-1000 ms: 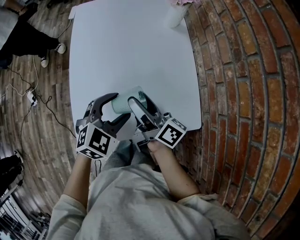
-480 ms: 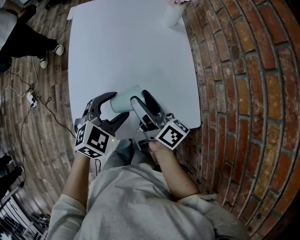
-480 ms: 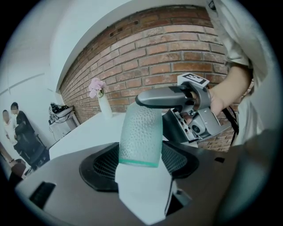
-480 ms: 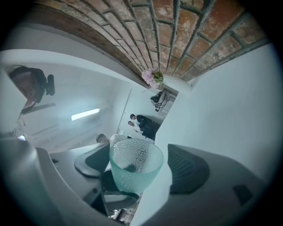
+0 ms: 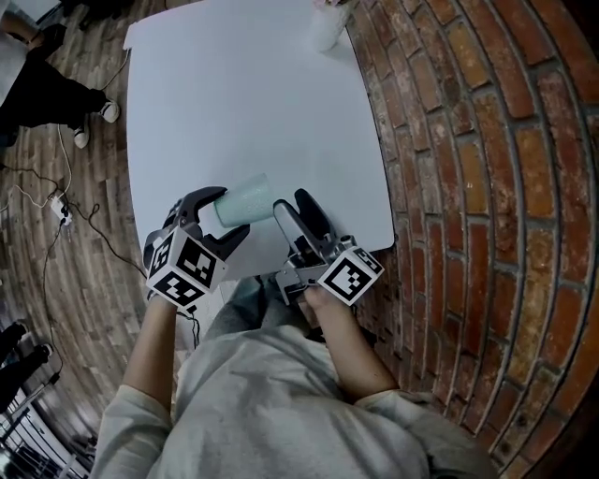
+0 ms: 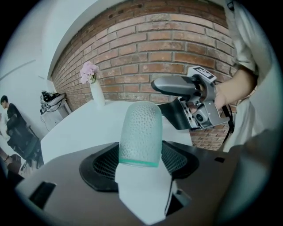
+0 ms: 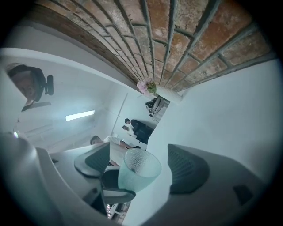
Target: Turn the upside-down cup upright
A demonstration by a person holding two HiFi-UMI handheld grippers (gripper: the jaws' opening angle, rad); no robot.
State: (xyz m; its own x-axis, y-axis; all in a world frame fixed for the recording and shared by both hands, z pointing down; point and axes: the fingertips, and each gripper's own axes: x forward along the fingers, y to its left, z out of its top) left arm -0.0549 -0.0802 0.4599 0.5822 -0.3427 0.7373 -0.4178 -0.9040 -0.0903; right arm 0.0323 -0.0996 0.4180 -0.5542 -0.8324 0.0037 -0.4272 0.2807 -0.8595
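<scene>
The pale green dimpled cup [image 5: 241, 199] hangs on its side over the white table [image 5: 243, 94], near its front edge. My left gripper [image 5: 229, 213] is shut on its narrow end, and in the left gripper view the cup [image 6: 140, 132] sits pinched between the two pads. Its wide end faces my right gripper [image 5: 290, 200], which stands open just right of it without touching. From the right gripper view the cup [image 7: 138, 170] shows between the parted jaws but farther off, held by the left gripper [image 7: 108, 187].
A white vase with pink flowers [image 5: 328, 23] stands at the table's far right corner. Brick paving [image 5: 468, 140] runs along the right, wooden floor with cables [image 5: 65, 196] along the left. A seated person's legs [image 5: 47, 89] are at the far left.
My right gripper has let go of the cup and drawn back to the right. The cup stays in the left gripper, which has tilted a little.
</scene>
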